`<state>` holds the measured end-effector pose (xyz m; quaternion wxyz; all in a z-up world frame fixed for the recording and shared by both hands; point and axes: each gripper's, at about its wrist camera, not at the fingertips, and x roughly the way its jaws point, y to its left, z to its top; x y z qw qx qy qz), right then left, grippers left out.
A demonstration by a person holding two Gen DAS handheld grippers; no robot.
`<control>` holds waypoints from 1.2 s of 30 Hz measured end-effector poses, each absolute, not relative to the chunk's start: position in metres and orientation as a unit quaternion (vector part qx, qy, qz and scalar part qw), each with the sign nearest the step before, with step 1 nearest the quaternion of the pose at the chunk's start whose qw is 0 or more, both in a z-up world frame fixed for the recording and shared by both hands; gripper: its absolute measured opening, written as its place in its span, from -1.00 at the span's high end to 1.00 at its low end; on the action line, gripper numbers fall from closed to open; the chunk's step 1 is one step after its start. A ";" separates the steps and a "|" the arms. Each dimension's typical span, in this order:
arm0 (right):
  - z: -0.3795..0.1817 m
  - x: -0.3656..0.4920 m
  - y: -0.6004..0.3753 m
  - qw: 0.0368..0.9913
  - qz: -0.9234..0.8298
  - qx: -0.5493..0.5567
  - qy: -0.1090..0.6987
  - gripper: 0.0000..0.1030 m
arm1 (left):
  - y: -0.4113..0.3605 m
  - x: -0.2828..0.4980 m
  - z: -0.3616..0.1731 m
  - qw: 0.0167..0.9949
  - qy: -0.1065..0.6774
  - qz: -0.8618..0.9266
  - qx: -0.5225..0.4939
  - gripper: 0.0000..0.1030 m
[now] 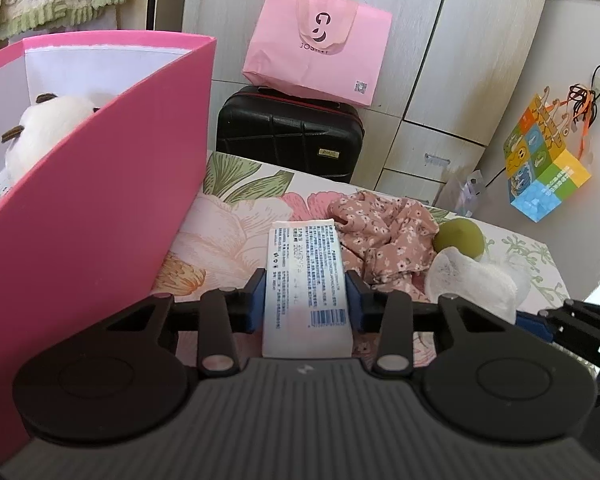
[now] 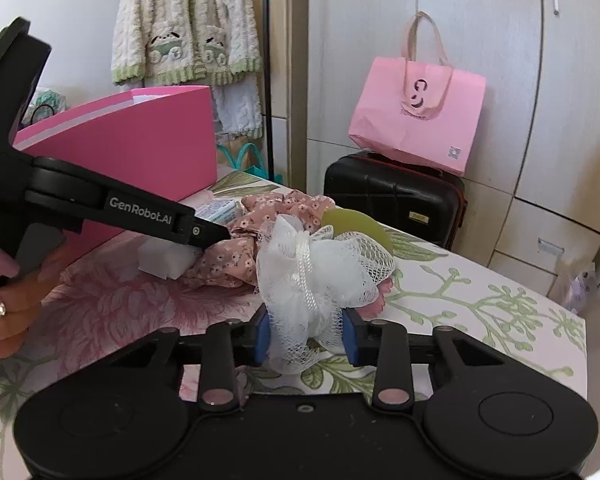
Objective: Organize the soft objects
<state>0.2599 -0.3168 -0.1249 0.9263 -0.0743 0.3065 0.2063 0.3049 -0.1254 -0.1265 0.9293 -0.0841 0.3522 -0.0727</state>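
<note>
Tissue pack [image 1: 305, 280]: white, printed label up — flat on floral cloth.
Mesh pouf [image 2: 320, 276]: white, bunched — beside pink floral fabric [image 2: 256, 236].

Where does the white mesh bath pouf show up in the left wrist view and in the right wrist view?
Left wrist view: white mesh bath pouf at right of centre, beside the green ball.
Right wrist view: pouf at centre, pinched between the right gripper pads.
Shared landmark: pink tote bag on the black suitcase.

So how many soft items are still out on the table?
4: white pack in left jaws, mesh pouf in right jaws, floral cloth, green ball. More may hide underneath.
</note>
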 end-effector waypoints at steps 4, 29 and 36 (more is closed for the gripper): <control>-0.121 0.249 -0.316 0.929 0.195 -0.067 0.308 0.32 | -0.129 0.292 -0.123 0.939 0.332 -0.066 -0.058 0.24; -0.110 0.182 -0.312 0.939 0.126 -0.039 0.317 0.38 | -0.117 0.251 -0.126 0.925 0.360 -0.099 -0.062 0.03; -0.115 0.183 -0.314 0.939 0.119 -0.031 0.320 0.38 | -0.117 0.242 -0.123 0.936 0.335 -0.092 -0.056 0.23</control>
